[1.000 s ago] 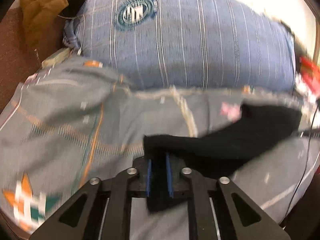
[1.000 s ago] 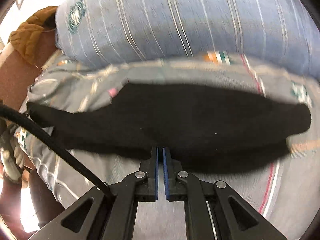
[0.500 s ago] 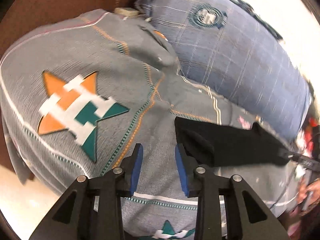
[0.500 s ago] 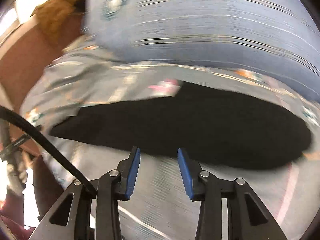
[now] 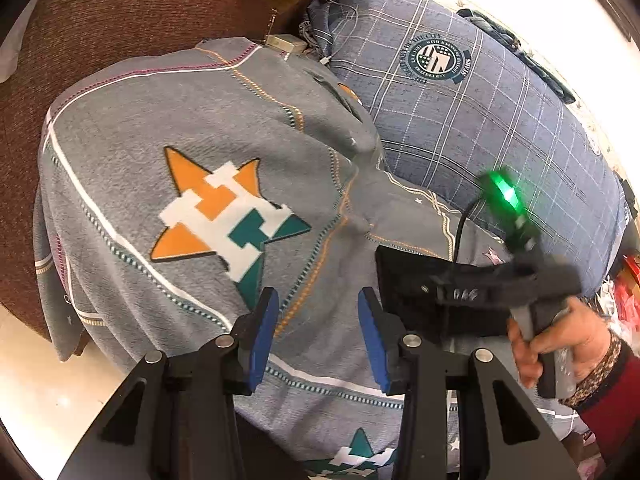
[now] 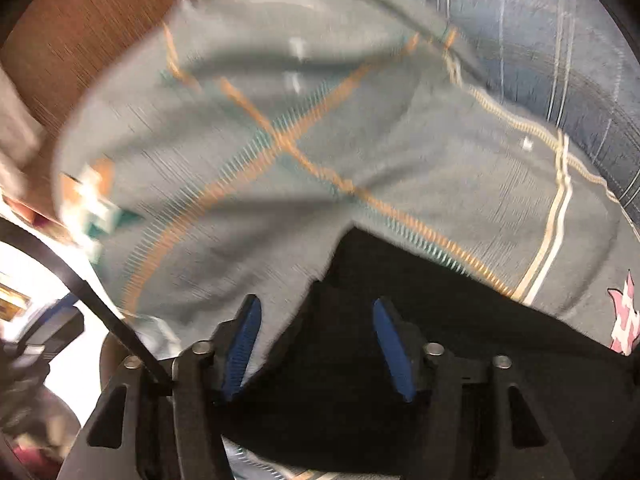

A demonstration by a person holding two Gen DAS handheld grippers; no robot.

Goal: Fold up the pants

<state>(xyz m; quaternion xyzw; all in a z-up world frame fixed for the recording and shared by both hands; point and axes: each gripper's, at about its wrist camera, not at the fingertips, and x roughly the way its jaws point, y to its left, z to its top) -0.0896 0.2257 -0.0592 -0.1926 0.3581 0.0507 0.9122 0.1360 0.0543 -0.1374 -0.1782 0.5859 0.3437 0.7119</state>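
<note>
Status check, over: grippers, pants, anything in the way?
Left gripper open, jaws just opening, nothing between. Right gripper open over the black pants edge. Pants lie on the grey blanket. Nothing seen blocking.

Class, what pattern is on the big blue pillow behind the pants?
The pillow has a pale plaid grid and one round crest badge; clearest in the left wrist view.

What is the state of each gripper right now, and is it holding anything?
Left gripper: open, jaws have just been opening, nothing between them.
Right gripper: open, black pants edge between the jaws, not gripped.
</note>
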